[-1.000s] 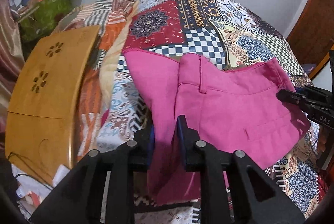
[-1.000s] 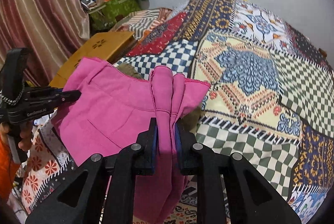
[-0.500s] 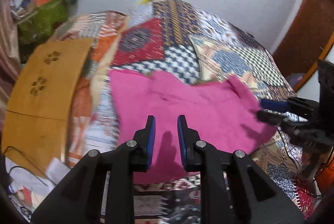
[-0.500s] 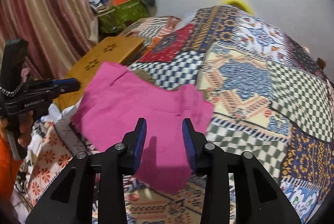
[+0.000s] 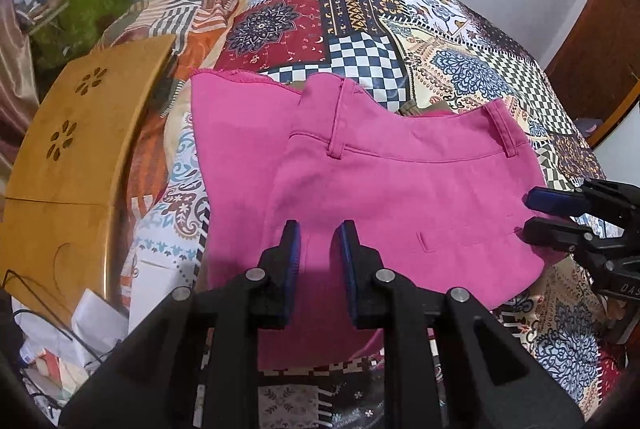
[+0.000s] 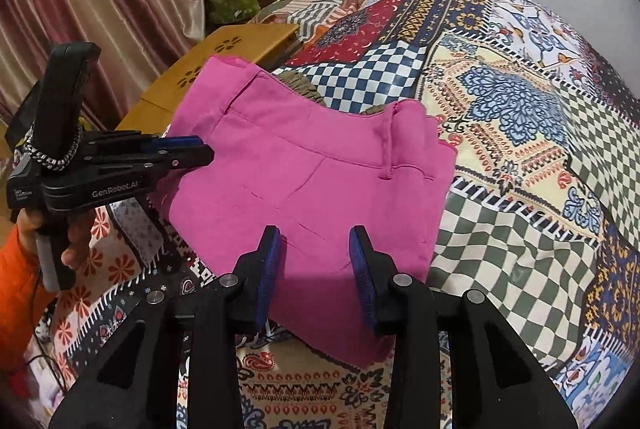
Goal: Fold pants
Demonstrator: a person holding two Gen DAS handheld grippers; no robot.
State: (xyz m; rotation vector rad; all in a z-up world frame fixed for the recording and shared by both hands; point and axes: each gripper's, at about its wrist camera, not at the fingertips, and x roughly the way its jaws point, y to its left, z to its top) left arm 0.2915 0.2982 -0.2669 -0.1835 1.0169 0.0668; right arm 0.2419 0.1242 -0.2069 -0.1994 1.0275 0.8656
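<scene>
Two grippers hover over the pink pants [image 5: 400, 197], neither holding cloth: the left gripper [image 5: 318, 253] stands narrowly parted, the right gripper [image 6: 316, 261] wider. The pants lie on the patchwork bedspread [image 6: 520, 101] as a compact folded bundle, waistband [image 5: 420, 149] on top, one layer sticking out toward the wooden lap table [image 5: 80, 133]. Folding looks largely done; perhaps squaring that protruding layer remains.
</scene>
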